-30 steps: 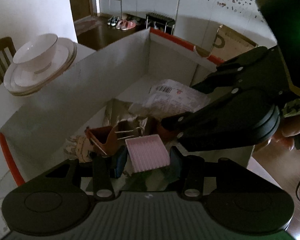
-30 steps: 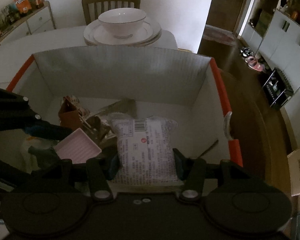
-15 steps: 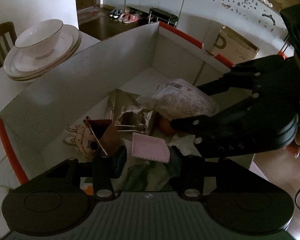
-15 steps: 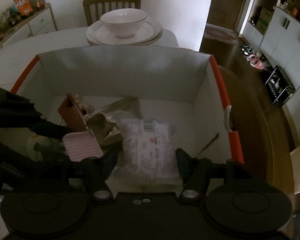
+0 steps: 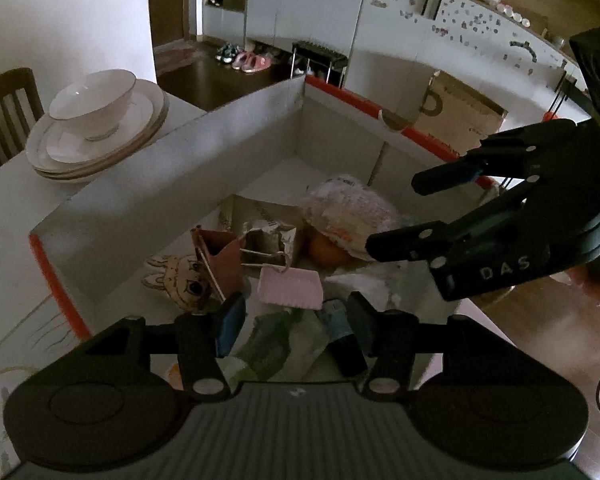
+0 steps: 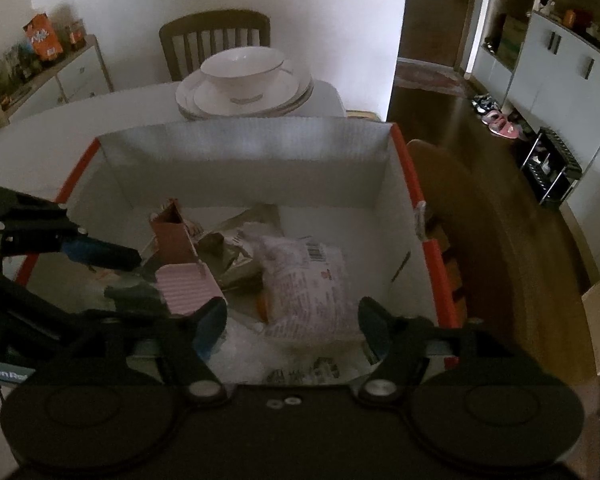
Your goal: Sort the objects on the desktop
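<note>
Opening above the orange-edged white cardboard box, the left gripper has the ribbed pink plastic pad lying loose just beyond its fingertips, while the right gripper, widening, hovers over the released white printed snack packet.

pink ridged pad, white snack packet lying in box.

Mounted on each wrist, looking steeply down and close into the same white box from opposite near corners. Shared in both: box contents, stacked plates with bowl beyond, worktop.
</note>
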A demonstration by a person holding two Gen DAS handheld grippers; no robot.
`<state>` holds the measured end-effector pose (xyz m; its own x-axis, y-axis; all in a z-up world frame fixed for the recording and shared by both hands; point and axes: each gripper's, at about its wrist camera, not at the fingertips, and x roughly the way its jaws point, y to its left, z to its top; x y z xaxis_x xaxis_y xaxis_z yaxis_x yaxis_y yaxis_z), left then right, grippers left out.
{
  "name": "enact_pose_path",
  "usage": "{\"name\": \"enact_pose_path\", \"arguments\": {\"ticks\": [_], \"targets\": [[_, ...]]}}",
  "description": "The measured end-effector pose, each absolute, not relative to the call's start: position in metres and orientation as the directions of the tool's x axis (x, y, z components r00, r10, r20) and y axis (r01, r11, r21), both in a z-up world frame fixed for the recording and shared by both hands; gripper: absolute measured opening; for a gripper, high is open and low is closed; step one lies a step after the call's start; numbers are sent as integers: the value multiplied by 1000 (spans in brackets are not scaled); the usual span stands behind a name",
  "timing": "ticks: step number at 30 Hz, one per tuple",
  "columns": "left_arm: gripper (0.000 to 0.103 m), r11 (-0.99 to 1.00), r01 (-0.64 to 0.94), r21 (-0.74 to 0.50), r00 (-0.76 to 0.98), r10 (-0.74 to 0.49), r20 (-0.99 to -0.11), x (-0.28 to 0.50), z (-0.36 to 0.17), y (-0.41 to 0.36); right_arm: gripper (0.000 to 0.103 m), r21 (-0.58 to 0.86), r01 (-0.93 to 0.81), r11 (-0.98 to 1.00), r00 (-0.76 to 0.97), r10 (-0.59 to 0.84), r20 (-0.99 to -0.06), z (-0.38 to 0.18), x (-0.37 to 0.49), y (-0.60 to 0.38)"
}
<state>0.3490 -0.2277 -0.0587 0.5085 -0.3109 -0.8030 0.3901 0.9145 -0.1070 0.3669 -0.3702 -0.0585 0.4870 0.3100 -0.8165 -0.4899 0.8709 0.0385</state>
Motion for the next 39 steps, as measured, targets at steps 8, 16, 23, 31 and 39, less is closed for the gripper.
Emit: {"name": "enact_pose_path", "arguments": {"ticks": [8, 16, 23, 31, 39], "targets": [[61, 921, 372, -119, 564, -326, -759, 326, -36, -209, 76, 52, -482, 875, 528, 338, -779, -37, 343, -373], [61, 925, 360, -120, 619, -333, -712, 302, -16, -191, 82, 52, -488, 871, 575, 366, -731, -13, 310, -362], [62, 924, 363, -116, 641, -338, -689, 282, -5, -177, 85, 63, -490, 869, 595, 387, -704, -1, 287, -354], [74, 930, 352, -105, 662, -327, -674, 266, 1, -165, 94, 87, -471, 878, 626, 402, -669, 6, 266, -354], [102, 942, 318, -108, 681, -306, -665, 248, 3, -154, 98, 124, -435, 892, 664, 410, -625, 8, 244, -355]]}}
